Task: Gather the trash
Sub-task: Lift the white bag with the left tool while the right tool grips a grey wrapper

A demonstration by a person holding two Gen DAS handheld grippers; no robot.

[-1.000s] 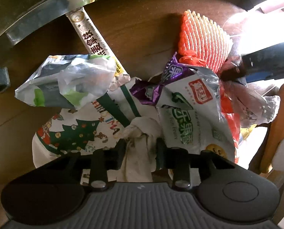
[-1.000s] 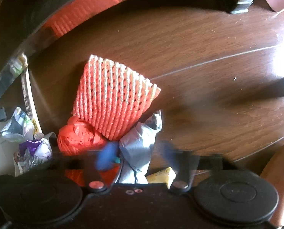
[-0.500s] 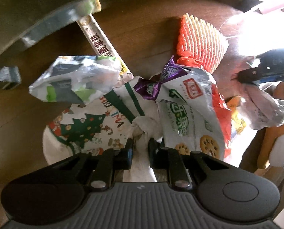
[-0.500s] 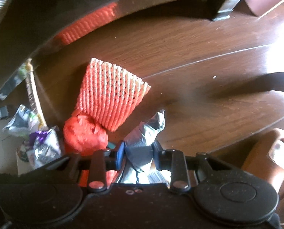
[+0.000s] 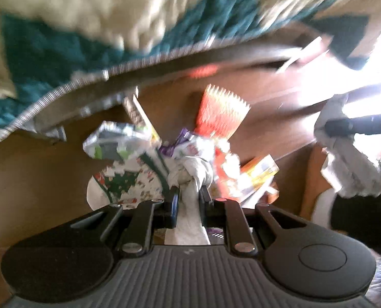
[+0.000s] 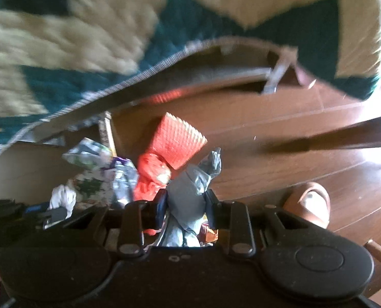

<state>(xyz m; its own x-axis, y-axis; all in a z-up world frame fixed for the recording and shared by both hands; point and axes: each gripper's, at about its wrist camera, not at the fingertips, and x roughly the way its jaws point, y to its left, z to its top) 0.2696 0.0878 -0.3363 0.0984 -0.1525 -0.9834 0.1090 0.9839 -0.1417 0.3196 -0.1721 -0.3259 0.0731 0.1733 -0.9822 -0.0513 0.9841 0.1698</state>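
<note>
My left gripper [image 5: 189,196] is shut on a crumpled white tissue [image 5: 190,173] and holds it above a heap of wrappers on the wooden floor [image 5: 36,179]. My right gripper [image 6: 186,199] is shut on a crumpled grey wrapper [image 6: 193,184]; it also shows at the right of the left wrist view [image 5: 349,169]. Below lie an orange foam fruit net [image 5: 220,115], a red bag [image 6: 152,177], a Christmas-tree print wrapper [image 5: 129,182], a silver-green packet [image 5: 113,143] and a yellow wrapper [image 5: 257,172].
A teal and cream rug [image 6: 88,38] with a turned-up edge [image 5: 88,95] lies beyond the heap. A brown slipper [image 6: 308,202] sits at the right. The left gripper's fingers [image 6: 49,213] show at the left of the right wrist view.
Both grippers have closed on their pieces and risen away from the floor, so the rug has come into view. The tissue and the grey wrapper have lifted off the heap.
</note>
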